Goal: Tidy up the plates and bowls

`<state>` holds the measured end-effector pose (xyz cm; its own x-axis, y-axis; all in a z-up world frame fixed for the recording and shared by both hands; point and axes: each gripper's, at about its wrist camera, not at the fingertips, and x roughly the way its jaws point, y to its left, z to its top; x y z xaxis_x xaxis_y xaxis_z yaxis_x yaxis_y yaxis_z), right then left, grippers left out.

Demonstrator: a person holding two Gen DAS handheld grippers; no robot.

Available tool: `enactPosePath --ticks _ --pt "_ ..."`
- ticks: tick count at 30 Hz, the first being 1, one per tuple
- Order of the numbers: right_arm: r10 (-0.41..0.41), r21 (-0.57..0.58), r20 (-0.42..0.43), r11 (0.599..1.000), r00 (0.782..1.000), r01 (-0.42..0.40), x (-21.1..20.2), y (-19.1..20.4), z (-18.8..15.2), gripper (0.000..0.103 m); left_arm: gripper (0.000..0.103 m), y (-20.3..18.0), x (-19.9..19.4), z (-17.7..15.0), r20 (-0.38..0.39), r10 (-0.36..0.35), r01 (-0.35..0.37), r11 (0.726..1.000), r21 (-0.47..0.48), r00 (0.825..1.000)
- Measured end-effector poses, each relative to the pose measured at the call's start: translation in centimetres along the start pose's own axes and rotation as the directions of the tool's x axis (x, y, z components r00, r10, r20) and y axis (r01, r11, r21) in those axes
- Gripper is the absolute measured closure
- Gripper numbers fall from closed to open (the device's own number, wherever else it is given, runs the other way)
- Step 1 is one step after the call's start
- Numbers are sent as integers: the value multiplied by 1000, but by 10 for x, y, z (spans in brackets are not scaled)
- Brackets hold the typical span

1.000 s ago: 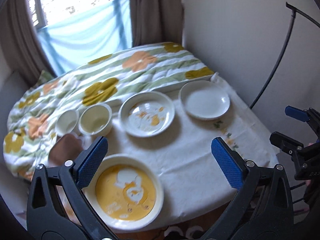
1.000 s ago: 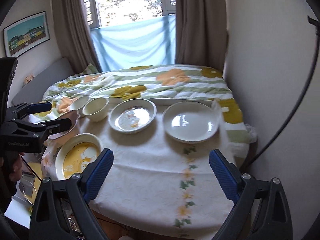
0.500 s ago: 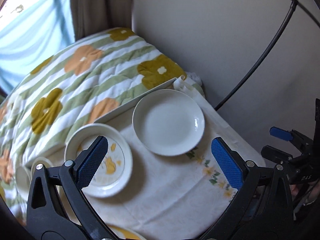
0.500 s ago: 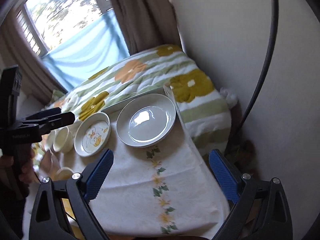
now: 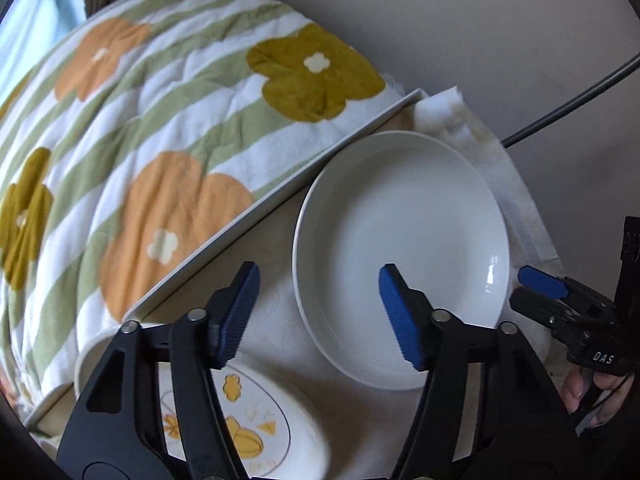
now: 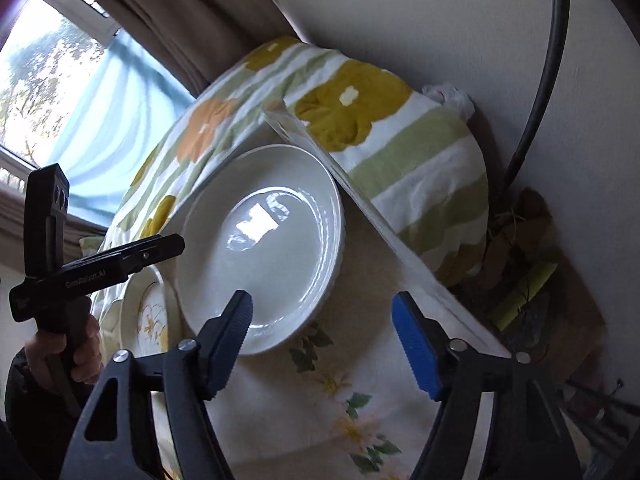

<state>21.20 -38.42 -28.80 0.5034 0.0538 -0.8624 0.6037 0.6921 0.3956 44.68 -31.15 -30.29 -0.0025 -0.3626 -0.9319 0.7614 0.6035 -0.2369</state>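
A plain white plate (image 5: 400, 240) lies on the white tablecloth (image 5: 360, 420) at the table's far right; it also shows in the right wrist view (image 6: 260, 256). My left gripper (image 5: 316, 312) is open and straddles the plate's near-left rim. My right gripper (image 6: 324, 344) is open, hovering over the plate's near-right edge; it shows in the left wrist view (image 5: 536, 292) just beside the plate's right rim. A patterned yellow-and-white plate (image 5: 248, 432) sits to the left, partly under my left gripper; it also shows in the right wrist view (image 6: 148, 316).
A flowered green, orange and mustard quilt (image 5: 160, 120) lies on the bed behind the table's raised white edge (image 5: 260, 208). A wall (image 5: 480, 20) and a black cable (image 6: 540, 80) stand close on the right. The tablecloth has a flower print (image 6: 340, 384).
Both grippers have moved right and closer down to the white plate, which now fills the views. The bowls and yellow plate at the left have dropped out of sight.
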Motion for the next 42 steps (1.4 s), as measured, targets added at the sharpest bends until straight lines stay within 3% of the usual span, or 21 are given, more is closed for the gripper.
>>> enactPosePath --ticks 5,7,10,14,24,33,42 --pt "-3 10 5 1000 1000 3 18 4 2 60 55 5 14 4 -15 -17 18 1000 14 1000" --pt "-6 10 6 1000 1000 6 23 5 3 70 69 6 17 6 -15 -18 18 1000 24 1000" --pt "-11 22 9 1000 1000 11 28 5 3 75 85 7 21 9 -24 -23 24 999 31 999" --pt "-28 30 17 999 999 28 32 3 5 85 88 5 23 9 -14 2 -1 999 54 1000" --pt "-23 26 13 999 1000 22 31 0 8 88 88 -3 16 8 12 40 -40 996 81 999" --pt "-8 -44 33 999 999 10 24 7 8 88 88 -9 -6 3 67 71 -76 995 64 995" --pt "38 -136 53 990 998 -30 -12 21 8 88 88 -22 -64 -28 156 101 -100 995 -16 983"
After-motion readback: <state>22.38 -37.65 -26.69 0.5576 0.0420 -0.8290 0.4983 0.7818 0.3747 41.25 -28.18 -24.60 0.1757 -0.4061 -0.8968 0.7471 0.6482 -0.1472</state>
